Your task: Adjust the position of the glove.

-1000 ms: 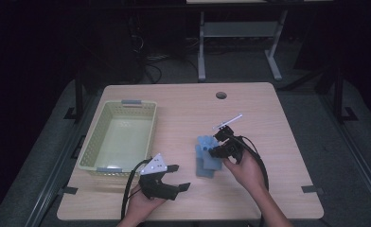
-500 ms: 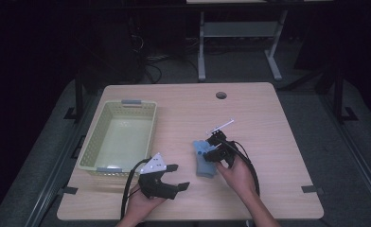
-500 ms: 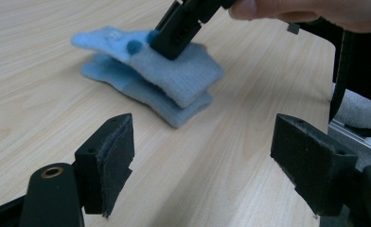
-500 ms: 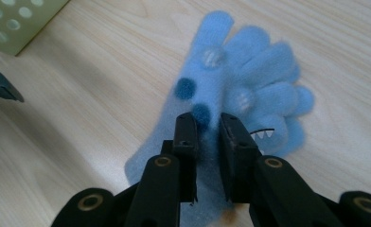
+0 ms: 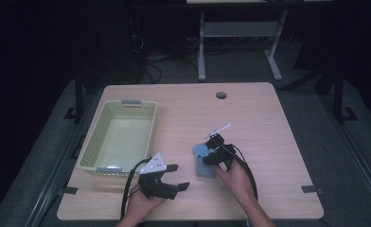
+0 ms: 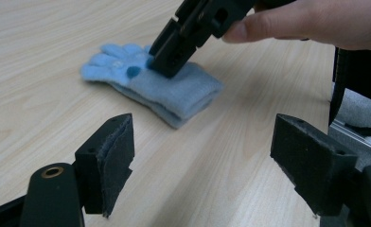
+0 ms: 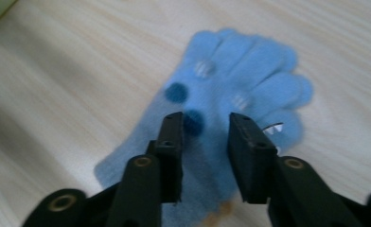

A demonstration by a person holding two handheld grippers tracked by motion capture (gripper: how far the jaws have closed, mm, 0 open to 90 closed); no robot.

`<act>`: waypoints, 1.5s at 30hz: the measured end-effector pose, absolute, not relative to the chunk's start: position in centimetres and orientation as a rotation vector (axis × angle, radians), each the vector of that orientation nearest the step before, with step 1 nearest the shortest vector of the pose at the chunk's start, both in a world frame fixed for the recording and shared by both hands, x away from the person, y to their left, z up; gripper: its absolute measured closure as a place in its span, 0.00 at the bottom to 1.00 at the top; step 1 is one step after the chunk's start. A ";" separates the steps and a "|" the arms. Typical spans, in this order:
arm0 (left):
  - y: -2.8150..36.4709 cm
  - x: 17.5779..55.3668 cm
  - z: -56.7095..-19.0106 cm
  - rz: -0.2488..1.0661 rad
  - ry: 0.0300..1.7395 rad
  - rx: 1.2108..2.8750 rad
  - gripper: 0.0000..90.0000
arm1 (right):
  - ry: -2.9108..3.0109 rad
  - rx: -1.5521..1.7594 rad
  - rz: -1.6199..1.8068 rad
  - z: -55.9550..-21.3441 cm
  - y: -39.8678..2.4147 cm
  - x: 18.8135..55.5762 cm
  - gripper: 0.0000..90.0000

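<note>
One wooden tabletop is carrying everything in the scene, and it is lying largely bare. Next in size, a pale green basket is sitting at the left side with nothing visible inside, which suggests it is serving as a receptacle. A light blue glove is lying flat near the front centre, well apart from the basket; in the high view its long axis is running roughly front to back, its fingertips pointing away from the person and its cuff toward the front edge. The right tool is pressing down onto the glove's palm near the dark dots, its jaws narrowed but showing a gap with fabric between them, so it is closing for a pinch and not yet clenched. The left tool is hovering released near the front edge, jaws wide apart and aimed at the glove, probably waiting to assist.
</note>
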State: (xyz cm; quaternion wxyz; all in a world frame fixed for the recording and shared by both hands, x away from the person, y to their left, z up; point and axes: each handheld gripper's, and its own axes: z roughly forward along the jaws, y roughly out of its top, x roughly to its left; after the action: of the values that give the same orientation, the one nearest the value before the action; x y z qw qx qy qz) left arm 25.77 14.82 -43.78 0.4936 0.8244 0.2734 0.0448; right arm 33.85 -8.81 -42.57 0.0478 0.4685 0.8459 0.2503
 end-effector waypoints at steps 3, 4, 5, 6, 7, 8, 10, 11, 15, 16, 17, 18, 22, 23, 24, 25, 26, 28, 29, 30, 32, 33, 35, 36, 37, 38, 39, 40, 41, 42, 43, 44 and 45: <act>14.8 25.8 -43.7 0.111 0.661 1.998 0.25 | 2.541 1.425 0.826 -42.0 -9.4 33.8 0.70; 14.8 25.8 -43.7 0.111 0.663 1.995 0.25 | 2.536 1.428 0.840 -41.8 -9.5 33.7 0.73; 14.7 25.8 -43.7 0.113 0.662 1.997 0.25 | 2.536 1.418 0.856 -41.6 -9.5 33.6 0.75; 14.7 25.8 -43.8 0.112 0.662 1.999 0.25 | 2.541 1.401 0.869 -41.5 -9.5 33.4 0.78; 14.7 25.8 -43.8 0.109 0.663 2.000 0.25 | 2.546 1.391 0.874 -41.5 -9.5 33.4 0.80; 14.7 25.8 -43.8 0.109 0.663 2.000 0.25 | 2.557 1.383 0.882 -41.5 -9.5 33.4 0.80; 14.6 25.8 -44.0 0.110 0.668 2.011 0.25 | 2.580 1.382 0.871 -41.8 -9.3 33.5 0.82; 14.6 25.8 -44.0 0.109 0.671 2.011 0.26 | 2.591 1.373 0.860 -42.2 -9.2 33.5 0.82; 14.5 25.8 -44.0 0.114 0.677 2.012 0.26 | 2.645 1.372 0.782 -43.8 -8.8 33.8 0.81; 14.5 25.8 -44.0 0.113 0.681 2.013 0.26 | 2.638 1.378 0.800 -43.9 -8.8 33.8 0.81; 14.6 25.9 -44.1 0.107 0.685 2.015 0.26 | 2.632 1.386 0.821 -43.8 -9.0 33.8 0.79; 14.5 26.0 -44.2 0.099 0.696 2.011 0.27 | 2.630 1.397 0.841 -43.7 -9.2 33.8 0.77; 14.4 26.2 -44.2 0.104 0.700 2.031 0.27 | 2.610 1.404 0.897 -43.2 -9.9 33.7 0.71; 14.4 26.2 -44.2 0.103 0.699 2.032 0.27 | 2.607 1.405 0.910 -43.1 -10.0 33.6 0.69; 14.3 26.3 -44.1 0.100 0.703 2.030 0.28 | 2.602 1.410 0.915 -42.9 -10.2 33.5 0.68; 14.3 26.3 -44.1 0.096 0.710 2.025 0.28 | 2.599 1.410 0.922 -42.8 -10.5 33.4 0.67; 14.2 26.4 -44.2 0.089 0.717 2.024 0.29 | 2.595 1.415 0.929 -42.8 -10.6 33.4 0.65; 14.1 26.6 -44.3 0.070 0.737 2.019 0.29 | 2.578 1.446 0.972 -42.6 -11.4 33.2 0.62; 14.0 26.7 -44.4 0.064 0.741 2.025 0.29 | 2.574 1.458 0.986 -42.6 -11.7 33.2 0.60; 13.9 26.9 -44.4 0.060 0.747 2.029 0.29 | 2.570 1.477 1.001 -42.6 -12.0 33.2 0.58; 13.8 27.0 -44.4 0.056 0.756 2.032 0.29 | 2.559 1.498 1.040 -42.6 -12.8 33.1 0.55; 13.5 27.3 -44.3 0.036 0.771 2.023 0.29 | 2.550 1.506 1.055 -42.6 -13.1 33.1 0.55; 13.3 27.4 -44.2 0.035 0.779 2.022 0.29 | 2.549 1.526 1.071 -42.7 -13.6 33.0 0.52; 13.2 27.6 -44.1 0.035 0.788 2.017 0.29 | 2.546 1.526 1.082 -42.7 -13.7 33.0 0.52; 13.1 27.7 -44.0 0.030 0.795 2.014 0.30 | 2.536 1.548 1.102 -42.7 -14.0 32.9 0.51; 13.0 27.8 -44.0 0.025 0.808 2.014 0.30 | 2.529 1.562 1.122 -42.7 -14.2 32.9 0.51; 12.8 28.0 -44.0 0.025 0.827 2.007 0.31 | 2.526 1.575 1.140 -42.8 -14.4 32.9 0.50; 12.7 28.2 -44.0 0.026 0.847 2.001 0.32 | 2.520 1.586 1.156 -42.8 -14.6 32.9 0.49; 12.5 28.4 -44.0 0.012 0.868 1.987 0.32 | 2.512 1.592 1.174 -42.9 -14.8 32.9 0.49; 12.4 28.7 -44.0 -0.007 0.892 1.979 0.32 | 2.507 1.606 1.196 -43.0 -15.0 32.8 0.48; 12.3 28.9 -44.1 -0.016 0.912 1.970 0.32 | 2.498 1.626 1.216 -43.2 -15.1 32.7 0.48; 12.1 29.2 -44.2 -0.033 0.931 1.963 0.32 | 2.493 1.640 1.226 -43.3 -15.2 32.6 0.48; 12.0 29.4 -44.3 -0.049 0.948 1.957 0.32 | 2.490 1.647 1.235 -43.4 -15.4 32.6 0.48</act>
State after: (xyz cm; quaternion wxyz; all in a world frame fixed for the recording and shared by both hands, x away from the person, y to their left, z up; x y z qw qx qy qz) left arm 29.39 12.02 -44.28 0.4646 0.7968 0.3858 -0.0200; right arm 32.58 -15.35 -43.42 -0.0445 0.5094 0.7699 0.3818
